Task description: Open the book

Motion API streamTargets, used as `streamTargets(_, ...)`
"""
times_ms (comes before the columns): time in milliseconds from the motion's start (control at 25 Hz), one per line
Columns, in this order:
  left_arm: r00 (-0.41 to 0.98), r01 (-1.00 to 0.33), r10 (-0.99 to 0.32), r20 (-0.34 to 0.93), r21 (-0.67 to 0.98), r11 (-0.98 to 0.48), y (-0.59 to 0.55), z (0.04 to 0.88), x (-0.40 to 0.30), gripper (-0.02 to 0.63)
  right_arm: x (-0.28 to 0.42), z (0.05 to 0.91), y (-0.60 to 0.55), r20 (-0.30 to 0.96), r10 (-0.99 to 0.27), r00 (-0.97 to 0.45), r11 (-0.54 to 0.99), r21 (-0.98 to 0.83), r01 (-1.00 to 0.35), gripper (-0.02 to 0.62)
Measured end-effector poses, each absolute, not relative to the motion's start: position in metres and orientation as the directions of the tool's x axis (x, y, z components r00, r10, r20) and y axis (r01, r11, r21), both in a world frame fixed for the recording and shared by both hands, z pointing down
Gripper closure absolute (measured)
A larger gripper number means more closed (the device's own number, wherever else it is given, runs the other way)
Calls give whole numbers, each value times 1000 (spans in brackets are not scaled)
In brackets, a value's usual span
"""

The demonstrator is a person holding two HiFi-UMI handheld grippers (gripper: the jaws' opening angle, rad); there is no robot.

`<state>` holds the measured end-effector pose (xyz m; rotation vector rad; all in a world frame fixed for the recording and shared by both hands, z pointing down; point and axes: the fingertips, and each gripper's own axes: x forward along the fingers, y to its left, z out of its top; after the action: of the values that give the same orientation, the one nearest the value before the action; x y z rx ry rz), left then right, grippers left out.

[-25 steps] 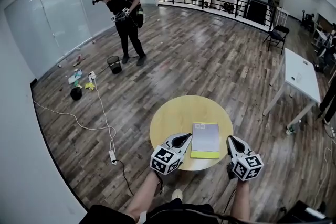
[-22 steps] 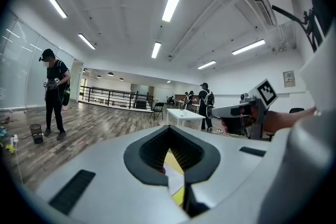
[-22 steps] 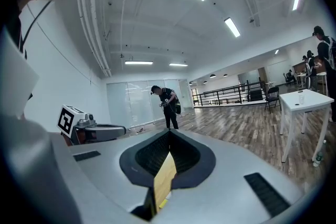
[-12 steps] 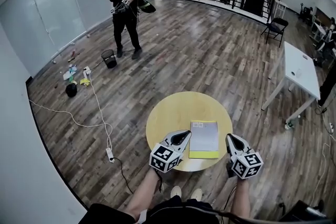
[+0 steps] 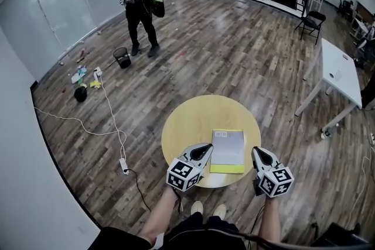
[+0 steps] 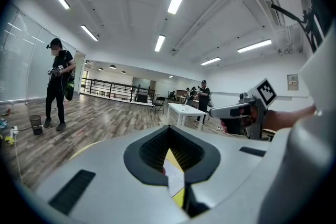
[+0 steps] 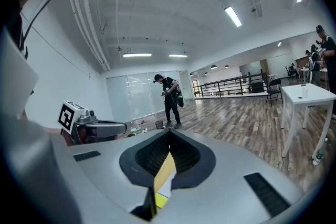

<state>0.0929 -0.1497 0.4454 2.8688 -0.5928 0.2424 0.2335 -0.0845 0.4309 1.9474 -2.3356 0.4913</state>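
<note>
Book (image 5: pixel 228 150) closed, flat on round table (image 5: pixel 190 120), toward person's side. Left gripper (image 5: pixel 205 150) and right gripper (image 5: pixel 257 152) flank it without touching, both with jaws pressed together, empty. Judgement: opening not begun; reaching cover edge and lifting it remain.

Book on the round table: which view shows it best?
Head view. The whole closed book shows there, lying flat on the yellow table between the left gripper and the right gripper. Each gripper view catches only a sliver of it in the gap below its jaws.
</note>
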Motion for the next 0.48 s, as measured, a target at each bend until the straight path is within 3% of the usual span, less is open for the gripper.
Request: streamTargets(480, 885, -436, -371, 283, 220, -873, -132, 495, 89, 607, 234, 486, -68, 323, -918, -228, 140, -273, -952, 592)
